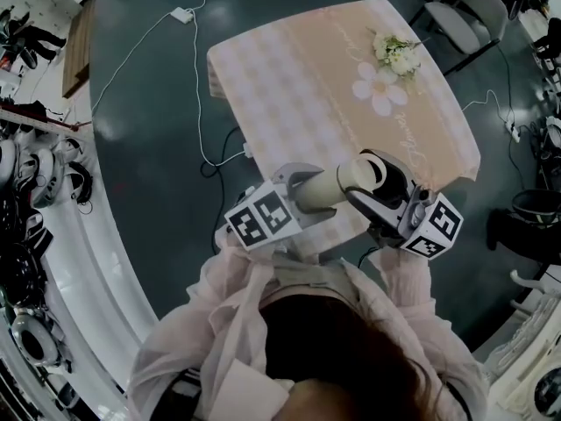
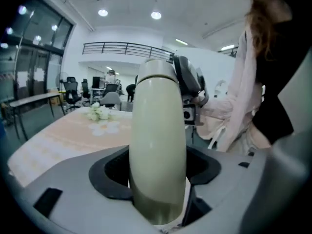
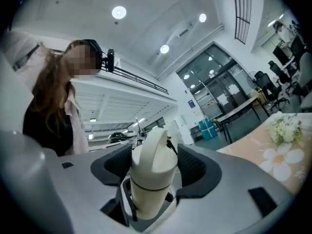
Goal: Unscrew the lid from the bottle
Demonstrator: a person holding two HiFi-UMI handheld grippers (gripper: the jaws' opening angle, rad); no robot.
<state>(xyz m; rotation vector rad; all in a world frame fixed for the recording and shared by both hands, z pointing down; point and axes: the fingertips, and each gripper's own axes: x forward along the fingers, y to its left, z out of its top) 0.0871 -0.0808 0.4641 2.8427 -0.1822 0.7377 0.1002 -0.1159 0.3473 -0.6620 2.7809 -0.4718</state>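
Note:
A cream bottle (image 1: 323, 191) lies level in the air over the near edge of the table (image 1: 289, 86). My left gripper (image 1: 300, 189) is shut on the bottle's body (image 2: 158, 140), with both pads pressed against its sides. The lid (image 1: 366, 174) points right and sits between the jaws of my right gripper (image 1: 375, 184). In the right gripper view the cream lid (image 3: 152, 165) with its upright handle fills most of the space between the pads. A thin gap shows on its right side, so the right gripper (image 3: 153, 179) is open around the lid.
The table carries a pale checked cloth with a printed daisy (image 1: 379, 88) and a small bunch of white flowers (image 1: 396, 53) at its far right. A white cable (image 1: 197, 103) runs across the dark floor on the left. Chairs (image 1: 473, 11) stand beyond the table.

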